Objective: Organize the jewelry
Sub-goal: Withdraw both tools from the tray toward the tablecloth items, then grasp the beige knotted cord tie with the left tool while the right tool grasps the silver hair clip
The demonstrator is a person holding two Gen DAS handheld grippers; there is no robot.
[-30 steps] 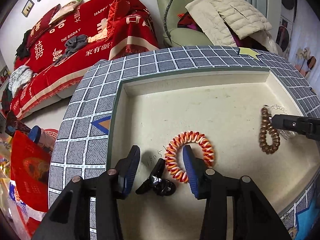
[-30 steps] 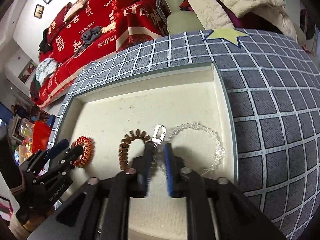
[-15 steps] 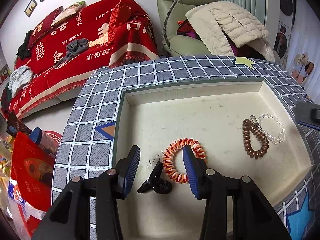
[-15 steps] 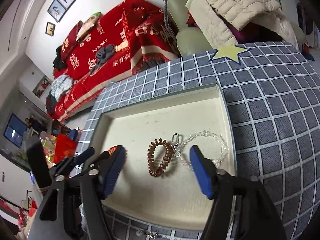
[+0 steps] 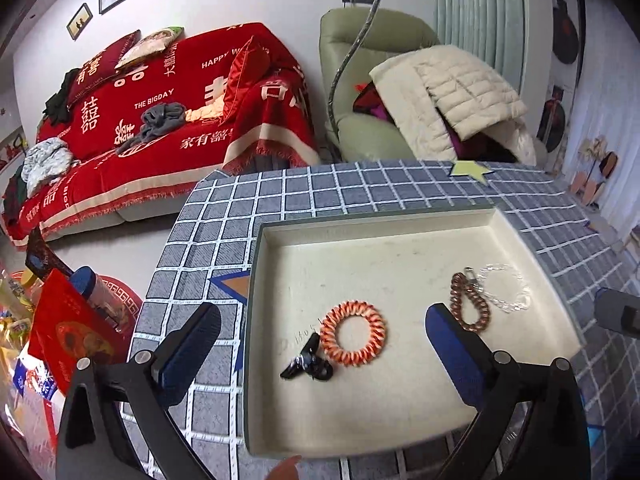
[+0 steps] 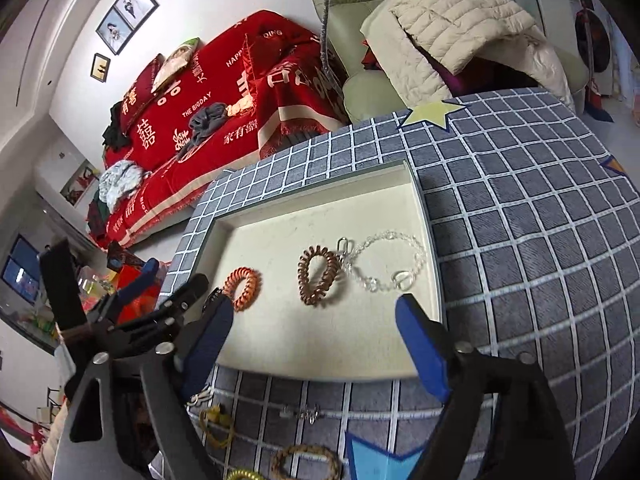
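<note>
Two grippers hover over the checked grey tablecloth (image 6: 520, 220), both spread wide and holding nothing. Biggest thing on it is the shallow cream tray (image 5: 400, 432), and the left gripper (image 5: 320, 344) hangs over its near left corner while the right gripper (image 6: 316, 336) sits above its near edge. Inside the tray, the clear bead bracelet (image 6: 384, 264) lies at the right, touching the brown coil band (image 6: 320, 276) beside it. Left of those, apart, rests the orange coil band (image 5: 354, 338), and just at its left edge lies the small black hair clip (image 5: 306, 366).
</note>
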